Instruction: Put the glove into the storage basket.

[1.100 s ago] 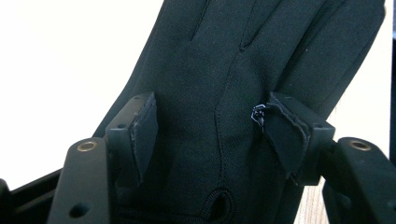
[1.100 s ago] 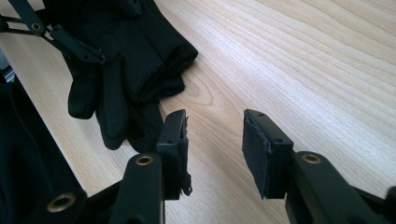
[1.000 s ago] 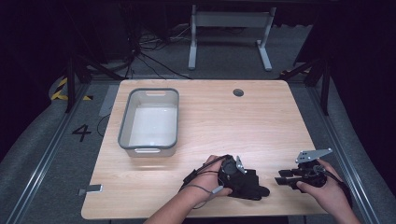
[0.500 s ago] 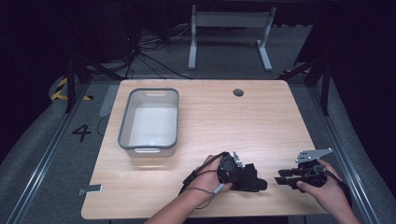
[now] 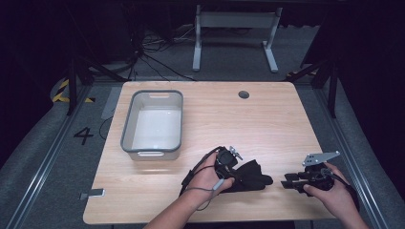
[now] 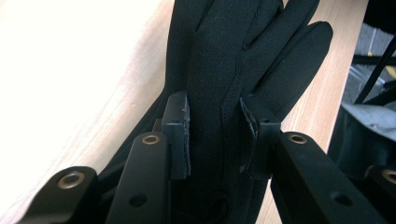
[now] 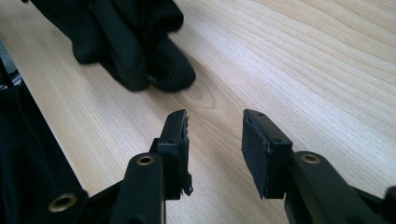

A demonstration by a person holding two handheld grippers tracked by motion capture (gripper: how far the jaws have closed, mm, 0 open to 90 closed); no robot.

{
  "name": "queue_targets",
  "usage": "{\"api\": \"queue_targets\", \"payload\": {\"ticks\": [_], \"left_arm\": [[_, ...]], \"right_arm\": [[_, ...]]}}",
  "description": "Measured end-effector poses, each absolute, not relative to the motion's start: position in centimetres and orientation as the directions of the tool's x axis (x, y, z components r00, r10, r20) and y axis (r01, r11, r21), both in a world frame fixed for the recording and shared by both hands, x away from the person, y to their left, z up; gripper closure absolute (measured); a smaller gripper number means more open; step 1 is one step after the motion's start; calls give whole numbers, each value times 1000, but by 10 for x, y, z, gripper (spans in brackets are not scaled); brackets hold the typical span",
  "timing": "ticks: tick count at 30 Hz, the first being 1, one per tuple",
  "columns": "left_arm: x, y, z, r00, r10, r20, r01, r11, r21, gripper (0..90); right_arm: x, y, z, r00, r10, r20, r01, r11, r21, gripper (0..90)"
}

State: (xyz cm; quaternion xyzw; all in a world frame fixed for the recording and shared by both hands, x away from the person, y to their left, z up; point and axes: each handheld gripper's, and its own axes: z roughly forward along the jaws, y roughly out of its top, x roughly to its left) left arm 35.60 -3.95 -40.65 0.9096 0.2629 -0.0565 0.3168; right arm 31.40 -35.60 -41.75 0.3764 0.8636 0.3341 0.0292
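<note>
High view, my left tool (image 5: 237, 168): I hold it at the near middle of the surface (image 5: 267, 119), pinching a black glove (image 5: 250, 177) whose fingers point to my right.
High view, glove: it lies near the front edge of the surface, between my two hands, well apart from the grey bin (image 5: 154, 124).
High view, my right tool (image 5: 290, 182): I hold it near the front right corner, pointing left at the glove's fingertips and just short of them.
High view, bin: it stands on the left half of the surface, its inside white.
Left tool view, my left tool (image 6: 215, 135): its jaws have just been closing, and its pads (image 6: 181, 135) now press on the black glove (image 6: 233, 60) from both sides, at the palm.
Left tool view, glove: its fingers spread out beyond my jaws over the light wood.
Right tool view, my right tool (image 7: 215, 149): it is spread, with bare wood between the pads.
Right tool view, glove (image 7: 135, 42): its fingertips rest on the surface ahead and to the left of my jaws, not touching them.
</note>
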Motion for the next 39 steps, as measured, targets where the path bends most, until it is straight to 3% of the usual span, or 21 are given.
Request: {"api": "queue_targets", "payload": {"ticks": [26, 39], "left_arm": [[357, 9, -361, 813, 511, -281, 564, -568, 599, 669], [362, 40, -336, 766, 602, -224, 586, -512, 628, 669]], "right_arm": [[317, -358, -428, -700, 686, 198, 648, 495, 579, 617], [324, -354, -430, -704, 684, 190, 644, 503, 577, 617]]}}
